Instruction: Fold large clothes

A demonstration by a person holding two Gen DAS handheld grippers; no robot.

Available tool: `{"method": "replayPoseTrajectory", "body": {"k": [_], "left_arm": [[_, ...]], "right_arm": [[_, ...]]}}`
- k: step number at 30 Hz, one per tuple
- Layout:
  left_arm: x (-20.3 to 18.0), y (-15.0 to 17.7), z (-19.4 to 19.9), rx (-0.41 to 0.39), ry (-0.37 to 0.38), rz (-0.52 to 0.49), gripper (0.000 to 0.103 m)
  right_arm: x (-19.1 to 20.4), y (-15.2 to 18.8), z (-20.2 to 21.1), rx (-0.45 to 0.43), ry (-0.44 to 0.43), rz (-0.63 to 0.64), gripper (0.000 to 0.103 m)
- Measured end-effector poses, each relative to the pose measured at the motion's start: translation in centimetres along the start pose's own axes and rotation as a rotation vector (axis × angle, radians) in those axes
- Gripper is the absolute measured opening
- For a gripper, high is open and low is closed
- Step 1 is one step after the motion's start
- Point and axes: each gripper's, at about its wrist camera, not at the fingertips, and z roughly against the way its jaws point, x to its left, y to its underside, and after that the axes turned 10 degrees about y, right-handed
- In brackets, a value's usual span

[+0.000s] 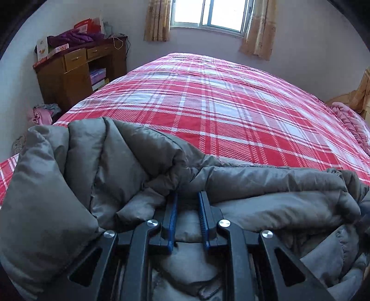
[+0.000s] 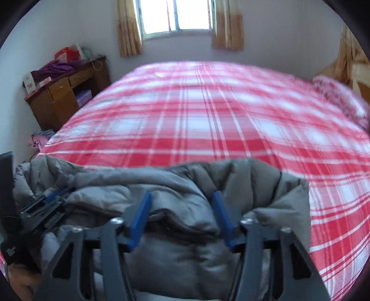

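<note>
Left wrist view gives me the grey quilted puffer jacket point(image 1: 143, 162), bunched in soft rolls along the near edge of the bed with the red-and-white plaid cover point(image 1: 219, 104). I judge it light, thick and springy, with a slick shell: folds will puff back up and a shallow pinch could slide off. My left gripper point(image 1: 187, 196) has its blue pads nearly together, clamped on a ridge of that jacket at the near centre. In the right wrist view my right gripper point(image 2: 182, 196) has its jaws well apart, astride a fat fold point(image 2: 185, 183) without pressing it; the picture is blurred, so I cannot read seams there. I would take hold at a stitched channel or hem, deep in the jaws. Far left stands a brown wooden cabinet point(image 1: 76, 74), and a curtained window point(image 1: 208, 14) sits beyond the bed.
</note>
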Motion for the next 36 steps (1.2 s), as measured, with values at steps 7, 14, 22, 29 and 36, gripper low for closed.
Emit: {"method": "replayPoseTrajectory", "body": {"k": [7, 14, 22, 29, 36], "left_arm": [[-0.6, 0.0, -0.1, 0.002, -0.043, -0.034, 0.019], [-1.5, -0.1, -0.5, 0.013, -0.093, -0.076, 0.019], [-0.9, 0.0, 8.2, 0.034, 0.065, -0.138, 0.019], [4.6, 6.5, 22.8, -0.048, 0.163, -0.121, 0.06], [10.3, 17.8, 32.0, -0.015, 0.134, -0.038, 0.068]], "right_arm": [[0.4, 2.0, -3.2, 0.069, -0.003, 0.039, 0.072], [1.0, 2.2, -3.2, 0.033, 0.071, 0.079, 0.074], [-1.0, 1.5, 1.5, 0.034, 0.011, 0.044, 0.078], [-8.8, 5.4, 19.7, -0.241, -0.045, 0.035, 0.078], [-16.9, 15.0, 32.0, -0.25, -0.028, 0.051, 0.08]]}}
